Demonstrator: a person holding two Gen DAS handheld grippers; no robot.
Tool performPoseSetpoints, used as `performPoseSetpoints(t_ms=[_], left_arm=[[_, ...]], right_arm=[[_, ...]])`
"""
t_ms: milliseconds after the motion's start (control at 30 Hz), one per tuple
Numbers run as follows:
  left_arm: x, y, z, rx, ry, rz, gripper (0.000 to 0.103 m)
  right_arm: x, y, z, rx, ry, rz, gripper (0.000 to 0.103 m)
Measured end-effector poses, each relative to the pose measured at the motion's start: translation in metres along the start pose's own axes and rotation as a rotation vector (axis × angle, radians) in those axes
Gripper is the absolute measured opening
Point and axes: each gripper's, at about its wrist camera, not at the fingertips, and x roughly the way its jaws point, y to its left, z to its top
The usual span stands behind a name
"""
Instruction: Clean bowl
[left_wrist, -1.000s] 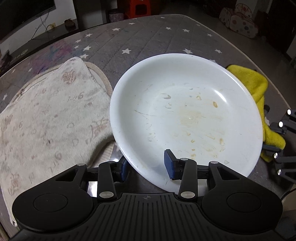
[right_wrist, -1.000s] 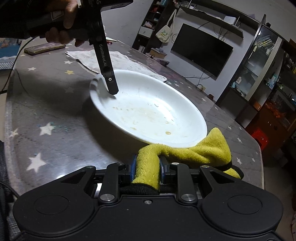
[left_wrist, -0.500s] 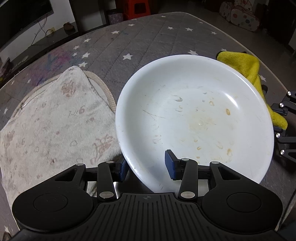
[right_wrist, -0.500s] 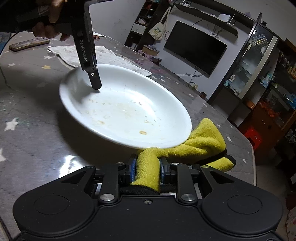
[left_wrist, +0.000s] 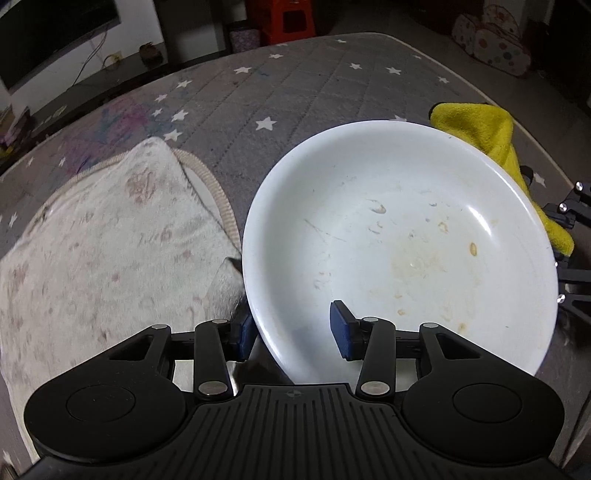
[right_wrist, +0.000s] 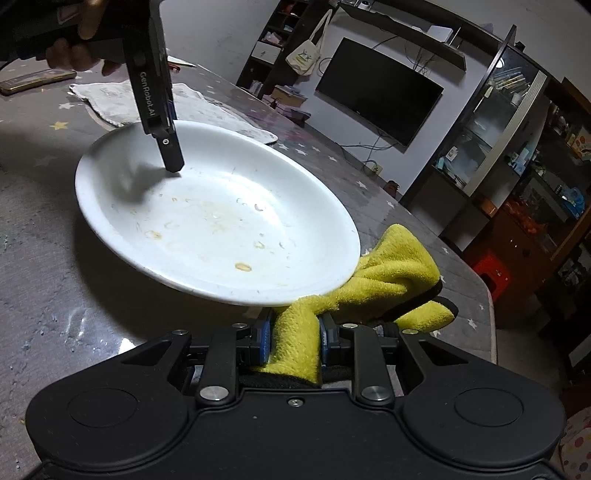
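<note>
A shallow white bowl with dried food smears is held tilted above the table; it also shows in the right wrist view. My left gripper is shut on the bowl's near rim, one finger inside and one outside. In the right wrist view the left gripper comes down onto the far rim. My right gripper is shut on a yellow cloth, which trails under the bowl's near edge. The cloth also shows in the left wrist view beyond the bowl's right rim.
A pale patterned towel lies on the grey star-print table cover left of the bowl. A phone lies at the table's far left. The table edge runs close on the right.
The bowl has lifted and tilted in my left gripper and come closer to my right gripper. The yellow cloth now sits partly under the bowl's rim.
</note>
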Motion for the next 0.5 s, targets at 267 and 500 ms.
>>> performPoseSetpoints(t_ms=[267,500], left_arm=[[-0.011,-0.009,-0.019,-0.105,-0.002,-0.019,0.047],[-0.016,-0.013,-0.028,-0.136,-0.024,-0.019,0.045]], right_arm=[[-0.006,0.012,0.001,0.007,0.013,-0.013,0.026],[-0.010,0.003,0.001,0.010,0.011,-0.013,0.026]])
